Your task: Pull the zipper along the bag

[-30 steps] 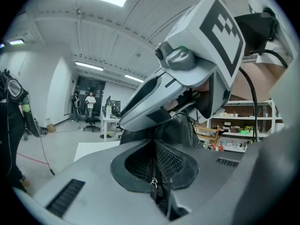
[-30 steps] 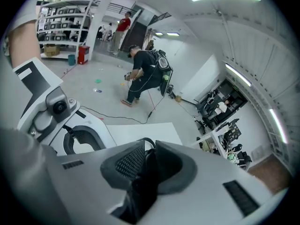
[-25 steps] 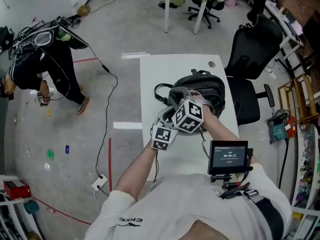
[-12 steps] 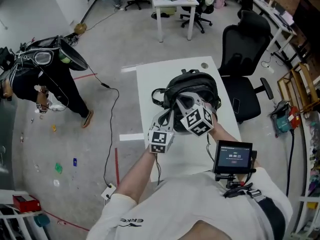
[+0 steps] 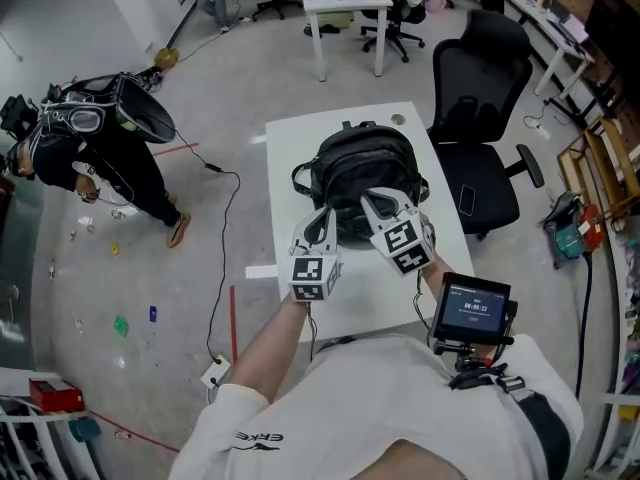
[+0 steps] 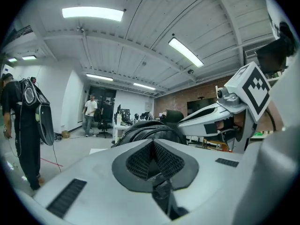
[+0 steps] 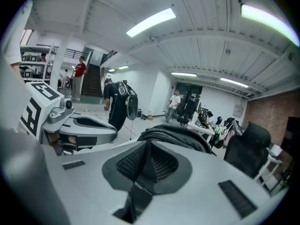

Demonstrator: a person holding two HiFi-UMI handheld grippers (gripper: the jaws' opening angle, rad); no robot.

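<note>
Bag: black backpack on the white tabletop, centre of the head view, a strap looping out at its left. Zipper: not to be made out in any view; whether it runs shut or open along the bag I cannot tell.

Left tongs: at the bag's near edge, lower left of it; jaws pressed pad to pad, nothing between them; in the left gripper view the bag shows beyond the tips, not in them. Right tongs: just beside the left, also at the near edge, slightly higher in the frame; jaws likewise closed on themselves, holding nothing. Whether either tip touches the fabric cannot be settled.

Step in hand, as judged: neither tongs has slider or fabric; the scene fits tongs brought up ahead of a pull, and equally tongs let go after one. Should a pull be outstanding, it would call for one tongs to part and pinch the slider tab, the other to hold the fabric taut; the shell looks soft, so bunching is the likely fault.
</note>
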